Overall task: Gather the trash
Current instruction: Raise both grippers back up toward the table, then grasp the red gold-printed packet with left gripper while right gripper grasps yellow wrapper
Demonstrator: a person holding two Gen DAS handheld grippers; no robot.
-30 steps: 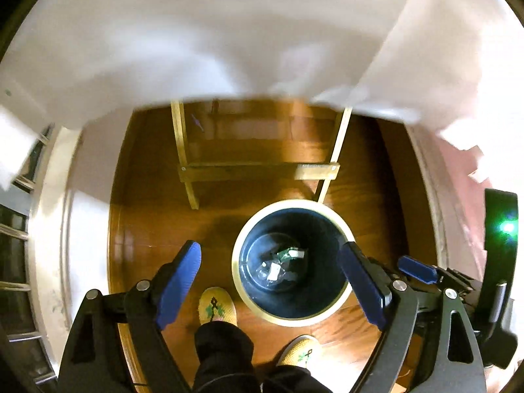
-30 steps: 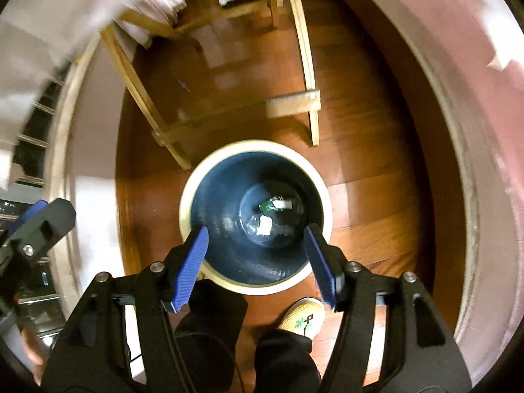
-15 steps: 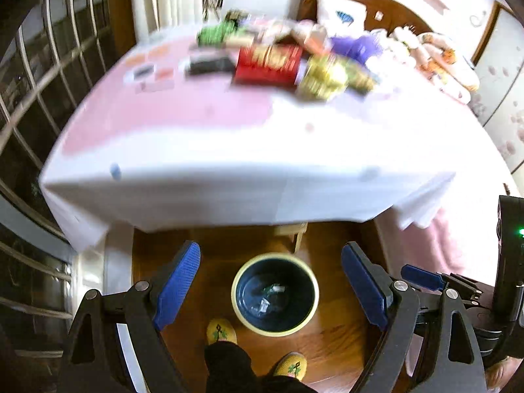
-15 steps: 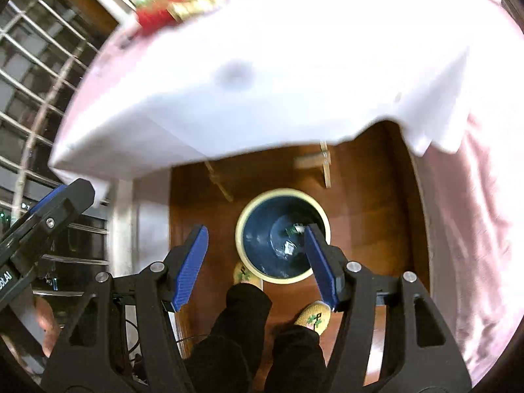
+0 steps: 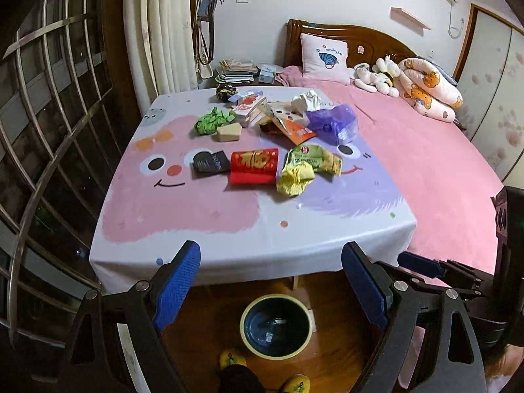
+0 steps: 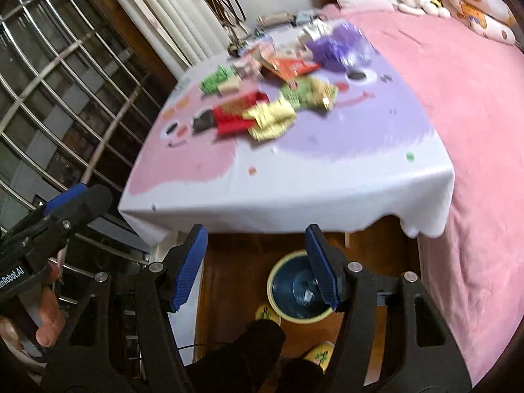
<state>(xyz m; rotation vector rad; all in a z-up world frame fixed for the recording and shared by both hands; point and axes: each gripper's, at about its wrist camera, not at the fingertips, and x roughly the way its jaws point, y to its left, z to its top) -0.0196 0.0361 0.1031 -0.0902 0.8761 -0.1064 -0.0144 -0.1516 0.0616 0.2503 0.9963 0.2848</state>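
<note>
Several pieces of trash lie on a table with a cartoon cloth [image 5: 183, 216]: a red packet [image 5: 253, 166], a yellow wrapper [image 5: 296, 178], a black packet [image 5: 210, 161], a green wrapper [image 5: 213, 120] and a purple bag [image 5: 334, 122]. A dark bin with a cream rim [image 5: 275, 326] stands on the floor below the table's near edge, with some trash inside. My left gripper [image 5: 271, 290] is open and empty above the bin. My right gripper [image 6: 255, 268] is open and empty; the bin [image 6: 296, 290] shows behind its right finger.
A pink bed [image 5: 435, 170] with pillows and soft toys runs along the table's right side. A barred window [image 5: 42, 124] is on the left. The person's slippered feet [image 5: 232, 358] stand on the wood floor by the bin.
Both grippers have risen and tilted up from looking down into the bin to looking across the tabletop. Both stay open and empty.
</note>
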